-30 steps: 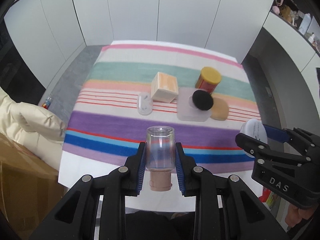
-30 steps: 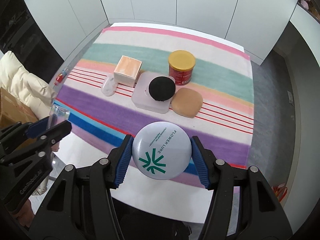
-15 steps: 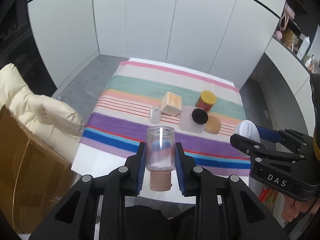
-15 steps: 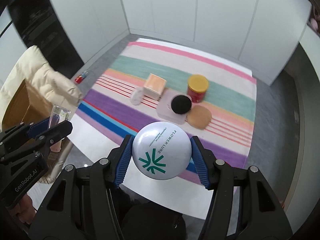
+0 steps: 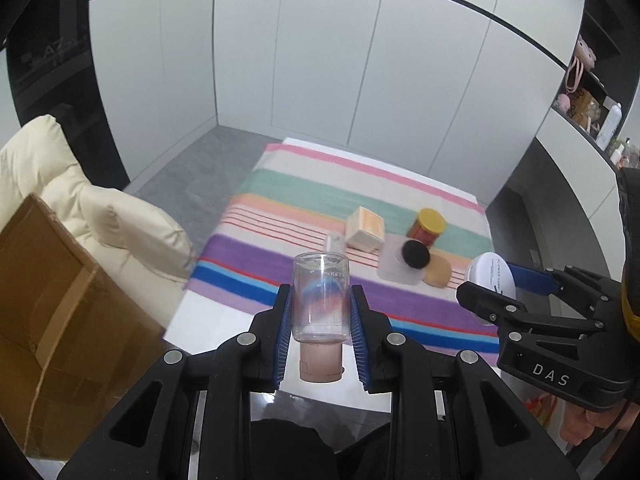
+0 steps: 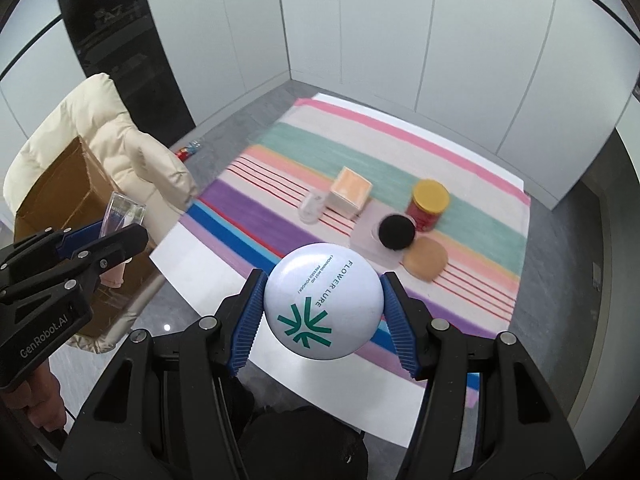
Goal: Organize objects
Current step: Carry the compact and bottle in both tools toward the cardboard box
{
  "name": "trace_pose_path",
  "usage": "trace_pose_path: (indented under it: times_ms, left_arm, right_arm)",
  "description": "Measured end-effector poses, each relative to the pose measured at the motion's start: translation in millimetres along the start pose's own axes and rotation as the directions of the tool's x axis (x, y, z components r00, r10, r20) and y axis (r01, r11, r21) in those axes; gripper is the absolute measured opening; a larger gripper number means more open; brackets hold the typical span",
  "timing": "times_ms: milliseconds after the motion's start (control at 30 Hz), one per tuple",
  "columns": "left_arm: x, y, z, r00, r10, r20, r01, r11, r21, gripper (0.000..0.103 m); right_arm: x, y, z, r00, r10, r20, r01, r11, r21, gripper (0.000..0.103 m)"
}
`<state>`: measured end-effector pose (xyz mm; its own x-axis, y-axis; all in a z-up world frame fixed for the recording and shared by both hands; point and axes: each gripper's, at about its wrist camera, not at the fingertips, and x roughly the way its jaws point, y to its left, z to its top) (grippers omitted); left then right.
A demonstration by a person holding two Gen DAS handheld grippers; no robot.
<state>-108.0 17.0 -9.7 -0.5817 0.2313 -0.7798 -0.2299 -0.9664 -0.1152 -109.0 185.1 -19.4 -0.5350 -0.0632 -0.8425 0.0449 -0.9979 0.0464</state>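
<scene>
Clear bottle (image 5: 320, 296) clamped in left fingers (image 5: 282, 328), white compact (image 6: 322, 306) in right fingers (image 6: 247, 316)

you have a white table (image 6: 352, 412) covered by a striped cloth (image 6: 460, 168) in pink, green, peach, purple and blue. on the cloth sit a peach-topped box (image 6: 350, 192), a small clear item (image 6: 310, 206) just beside it, a red jar with a yellow lid (image 6: 429, 204), a pale tray (image 6: 370, 242) carrying a black puff (image 6: 396, 232), and a tan sponge (image 6: 425, 259) touching the tray's edge.
</scene>
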Motion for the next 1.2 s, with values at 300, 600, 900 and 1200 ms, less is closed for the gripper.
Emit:
trace_pose_path:
  times_ms: [300, 600, 900, 1200]
  left_arm:
    - [-6, 26, -4, 0.999, 0.039, 0.017, -0.038, 0.998, -0.044, 0.028]
    - [-27, 46, -6, 0.991, 0.104, 0.081, -0.101, 0.994, -0.042, 0.028]
    - [-43, 68, -9, 0.982, 0.146, 0.12, -0.14, 0.989, -0.052, 0.028]
    - [-53, 109, -15, 0.977, 0.18, 0.118, -0.165, 0.979, -0.124, 0.028]
  right_arm:
    - [-1, 24, 16, 0.999, 0.028, 0.033, -0.027, 0.999, -0.027, 0.06]
    - [0, 49, 31, 0.996, 0.065, 0.06, -0.062, 0.997, -0.052, 0.06]
    - [9, 76, 38, 0.994, 0.092, 0.063, -0.086, 0.992, -0.096, 0.06]
    - [15, 117, 45, 0.99, 0.128, 0.065, -0.115, 0.979, -0.17, 0.06]
